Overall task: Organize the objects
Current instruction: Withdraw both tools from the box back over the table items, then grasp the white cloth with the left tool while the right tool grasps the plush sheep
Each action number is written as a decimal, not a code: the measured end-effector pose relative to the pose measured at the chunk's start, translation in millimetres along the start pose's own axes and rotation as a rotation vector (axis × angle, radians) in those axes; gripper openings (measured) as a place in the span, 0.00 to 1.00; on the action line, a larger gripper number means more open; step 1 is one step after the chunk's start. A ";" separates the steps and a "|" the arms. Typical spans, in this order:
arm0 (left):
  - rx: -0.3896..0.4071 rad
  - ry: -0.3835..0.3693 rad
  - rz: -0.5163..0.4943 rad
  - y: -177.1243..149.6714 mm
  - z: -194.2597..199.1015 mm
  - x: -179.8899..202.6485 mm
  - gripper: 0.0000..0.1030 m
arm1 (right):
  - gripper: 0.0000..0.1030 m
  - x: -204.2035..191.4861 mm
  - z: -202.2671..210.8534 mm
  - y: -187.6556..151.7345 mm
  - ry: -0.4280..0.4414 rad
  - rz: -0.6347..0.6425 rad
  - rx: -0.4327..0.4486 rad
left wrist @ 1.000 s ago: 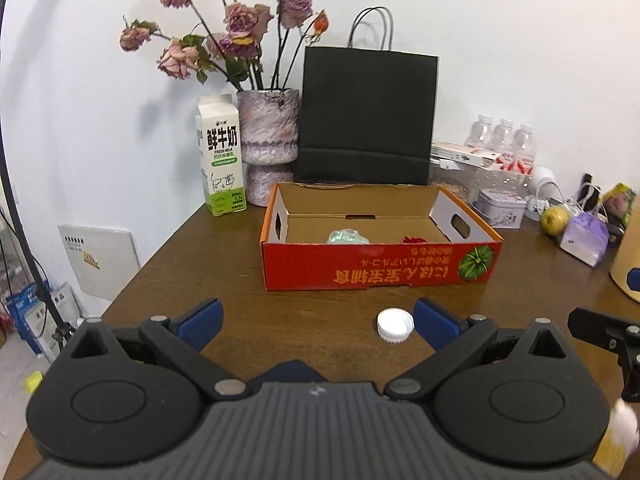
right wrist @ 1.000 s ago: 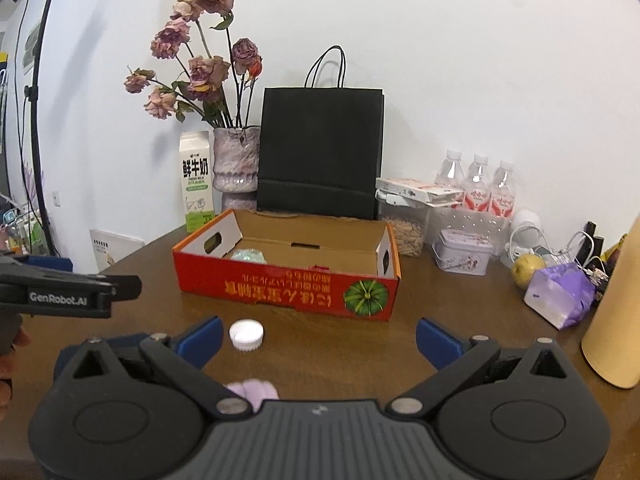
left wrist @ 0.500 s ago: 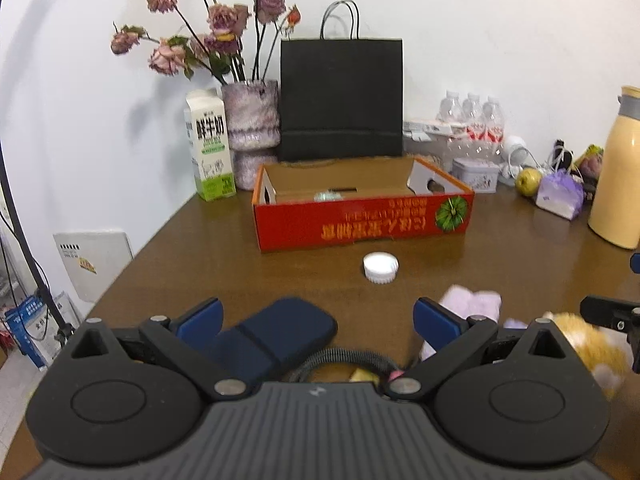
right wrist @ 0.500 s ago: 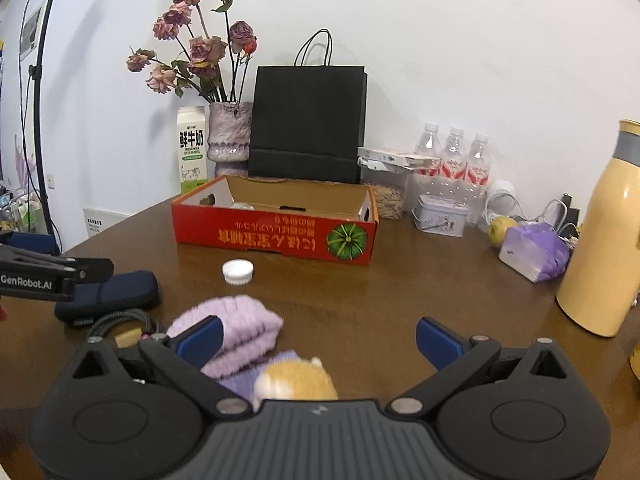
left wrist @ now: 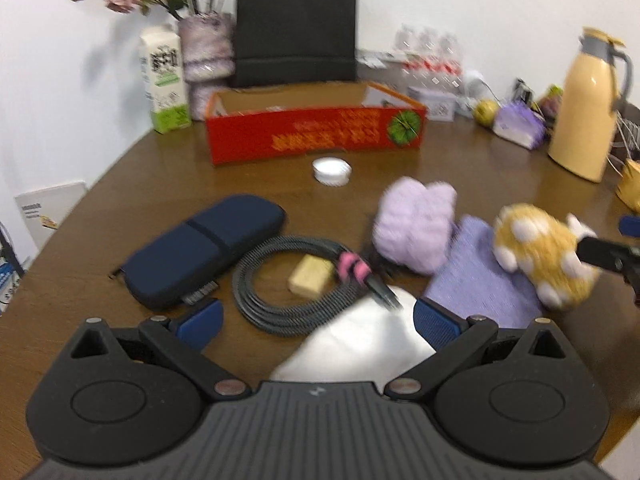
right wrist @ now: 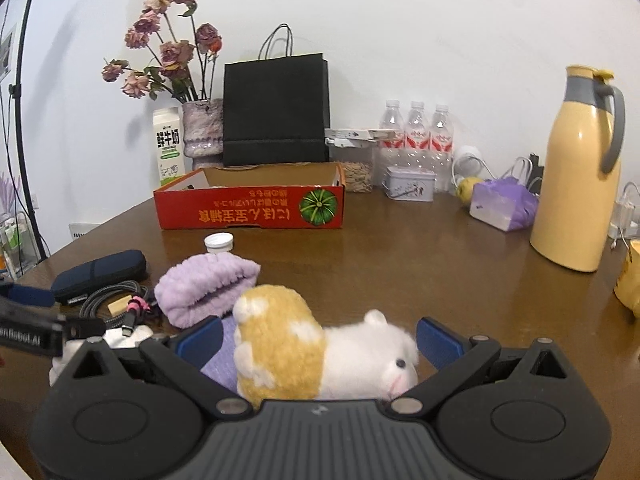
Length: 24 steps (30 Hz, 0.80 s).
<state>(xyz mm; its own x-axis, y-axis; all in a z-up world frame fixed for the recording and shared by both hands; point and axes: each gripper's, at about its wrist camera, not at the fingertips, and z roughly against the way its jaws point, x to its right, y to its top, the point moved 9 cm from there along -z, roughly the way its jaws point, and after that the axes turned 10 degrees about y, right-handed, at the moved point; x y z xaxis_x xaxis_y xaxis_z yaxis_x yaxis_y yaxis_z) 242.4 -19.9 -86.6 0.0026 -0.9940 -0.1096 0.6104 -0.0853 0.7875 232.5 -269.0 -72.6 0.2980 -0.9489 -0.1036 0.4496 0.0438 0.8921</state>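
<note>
A red cardboard box (left wrist: 316, 136) (right wrist: 250, 208) stands open at the back of the brown table. In front of it lie a white cap (left wrist: 331, 171), a navy case (left wrist: 200, 250), a coiled grey cable (left wrist: 296, 284), a small tan block (left wrist: 310, 280), a lilac rolled towel (left wrist: 416, 224), a purple cloth (left wrist: 480, 280), a white packet (left wrist: 360, 344) and a yellow-white plush toy (left wrist: 536, 256) (right wrist: 312, 352). My left gripper (left wrist: 316, 320) is open above the cable and white packet. My right gripper (right wrist: 318, 340) is open with the plush toy between its fingers, not gripped.
A yellow thermos jug (right wrist: 576, 172), a purple tissue pack (right wrist: 502, 204), a tin (right wrist: 410, 184), water bottles (right wrist: 416, 132), a black paper bag (right wrist: 276, 108), a flower vase (right wrist: 202, 128) and a milk carton (right wrist: 168, 148) line the back and right of the table.
Both grippers have pulled back toward the near edge and tilted down. The case, cable, towel, packet and plush toy have come into full view close under them.
</note>
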 end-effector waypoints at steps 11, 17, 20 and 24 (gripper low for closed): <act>-0.066 -0.072 -0.014 -20.9 -14.6 19.6 1.00 | 1.00 2.9 0.9 -16.8 0.012 -0.014 -0.017; -0.024 -0.067 -0.014 -20.5 -16.1 23.4 1.00 | 1.00 2.2 0.6 -19.4 0.012 -0.014 -0.018; -0.018 -0.070 -0.012 -20.3 -15.1 23.3 0.98 | 1.00 1.9 -0.1 -18.4 0.010 -0.001 -0.016; -0.005 -0.077 -0.014 -20.5 -13.6 24.0 0.96 | 1.00 2.3 -5.0 -13.8 0.001 0.044 -0.028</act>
<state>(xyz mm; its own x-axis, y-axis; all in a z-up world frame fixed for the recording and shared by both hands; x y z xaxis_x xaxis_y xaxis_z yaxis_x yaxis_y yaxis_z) 240.7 -41.1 -113.6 -0.0672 -0.9950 -0.0738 0.6137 -0.0995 0.7832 231.2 -270.2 -87.3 0.3189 -0.9456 -0.0652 0.4594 0.0941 0.8832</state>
